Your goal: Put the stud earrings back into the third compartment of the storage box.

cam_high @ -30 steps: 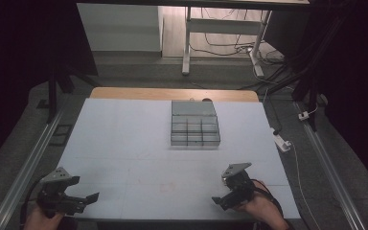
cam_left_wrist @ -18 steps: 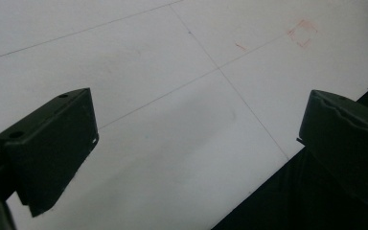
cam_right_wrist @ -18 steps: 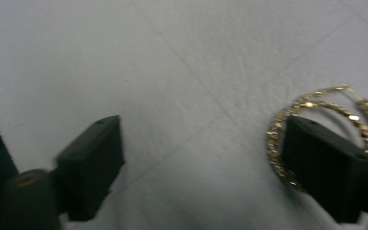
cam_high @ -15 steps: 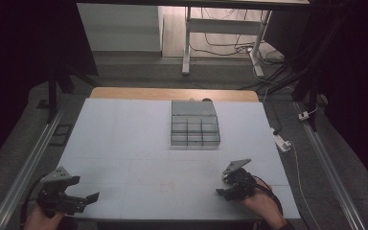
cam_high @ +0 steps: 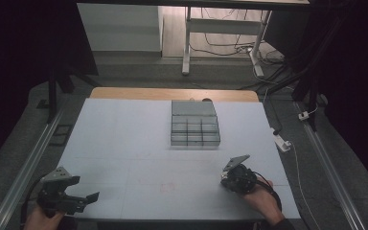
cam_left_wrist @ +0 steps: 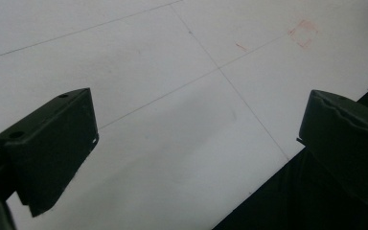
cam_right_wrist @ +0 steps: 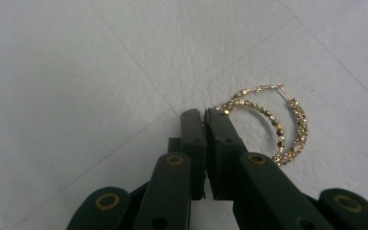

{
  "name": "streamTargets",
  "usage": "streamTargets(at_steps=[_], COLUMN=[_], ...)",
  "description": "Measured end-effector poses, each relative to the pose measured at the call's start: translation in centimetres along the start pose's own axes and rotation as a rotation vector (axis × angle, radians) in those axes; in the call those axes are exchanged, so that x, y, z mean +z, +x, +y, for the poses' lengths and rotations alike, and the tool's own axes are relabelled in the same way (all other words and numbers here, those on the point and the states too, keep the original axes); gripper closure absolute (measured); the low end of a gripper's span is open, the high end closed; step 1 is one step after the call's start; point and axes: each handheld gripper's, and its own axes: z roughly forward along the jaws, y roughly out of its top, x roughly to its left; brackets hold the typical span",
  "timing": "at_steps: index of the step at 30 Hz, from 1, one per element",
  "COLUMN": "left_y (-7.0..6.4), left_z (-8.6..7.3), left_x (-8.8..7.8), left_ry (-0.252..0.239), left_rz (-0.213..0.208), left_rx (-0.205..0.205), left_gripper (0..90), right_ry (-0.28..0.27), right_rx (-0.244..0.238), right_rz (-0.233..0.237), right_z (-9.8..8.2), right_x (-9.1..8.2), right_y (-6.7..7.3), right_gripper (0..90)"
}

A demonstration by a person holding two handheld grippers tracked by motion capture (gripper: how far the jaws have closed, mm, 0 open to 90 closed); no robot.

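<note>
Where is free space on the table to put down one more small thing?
The table is bare left of the grey compartment box, and also between the left gripper and the right gripper. It is tight only at the right gripper's tips, where gold hoop earrings lie.

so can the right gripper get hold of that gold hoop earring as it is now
Probably already, at least partly. The right gripper has its jaws closed with their tips at the edge of the gold hoop earring. Nothing lies in the way on the white table, but whether the wire is truly pinched is unclear.
</note>
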Motion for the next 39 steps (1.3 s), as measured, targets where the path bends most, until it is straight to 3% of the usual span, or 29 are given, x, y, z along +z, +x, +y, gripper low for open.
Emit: streamTargets(at_steps=[6,10,22,39], left_y=[0.0,0.0,0.0,0.1], left_z=[0.0,0.0,0.1,0.1], left_x=[0.0,0.0,0.1,0.2], left_ry=[0.003,0.002,0.011,0.02], left_rz=[0.002,0.003,0.0,-0.008], left_rx=[0.001,0.0,0.003,-0.004], left_gripper=[0.0,0.0,0.2,0.4], right_ry=[0.009,-0.013,-0.115,-0.287], right_rx=[0.003,-0.007,0.0,0.064], right_rz=[-0.014,-0.032,-0.058,-0.039], right_z=[0.2,0.4,1.1,4.0], right_x=[0.0,-0.2,-1.8,-3.7], right_y=[0.2,0.4,0.0,-2.3], right_gripper=[87.8,87.8,87.8,87.7])
